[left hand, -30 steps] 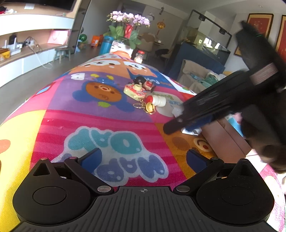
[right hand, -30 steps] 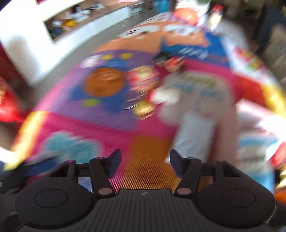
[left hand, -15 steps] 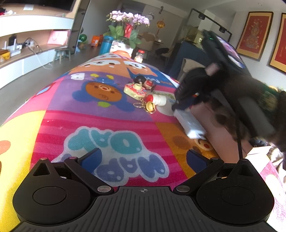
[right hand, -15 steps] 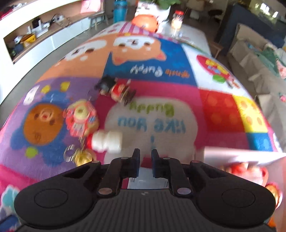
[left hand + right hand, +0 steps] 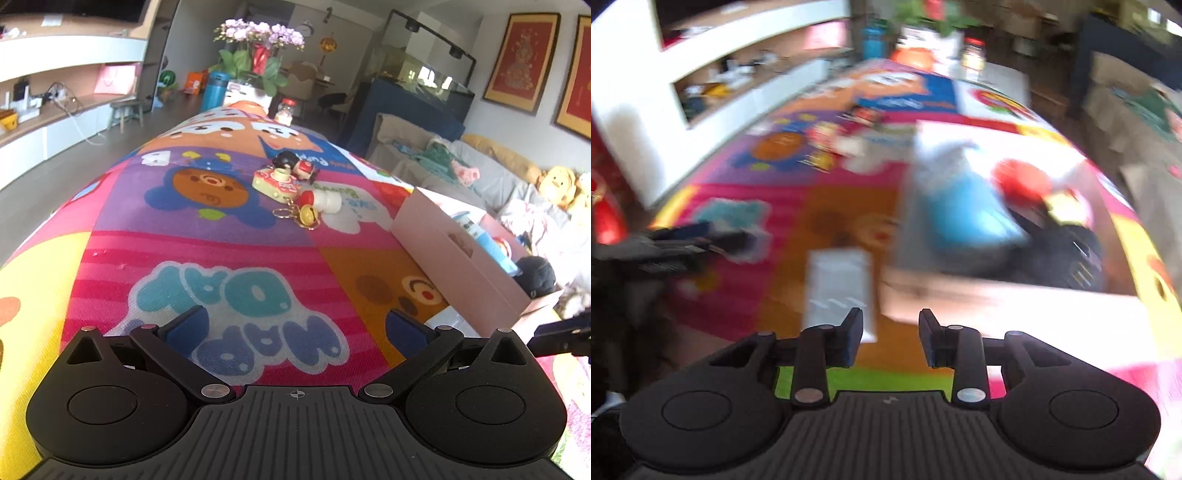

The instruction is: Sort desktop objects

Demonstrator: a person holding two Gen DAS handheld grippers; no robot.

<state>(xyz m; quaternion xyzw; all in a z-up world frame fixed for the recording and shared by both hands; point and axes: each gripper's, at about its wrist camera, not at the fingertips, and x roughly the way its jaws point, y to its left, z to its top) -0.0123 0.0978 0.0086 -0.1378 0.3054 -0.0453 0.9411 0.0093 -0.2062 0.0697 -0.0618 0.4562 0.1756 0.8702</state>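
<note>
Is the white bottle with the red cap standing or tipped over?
Tipped over. The white bottle lies on its side on the mat, red cap pointing left toward the bell keychain.

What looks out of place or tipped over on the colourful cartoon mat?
The small white bottle with a red cap lies on its side beside the yellow bell keychain. Nothing looks spilled or damaged.
</note>
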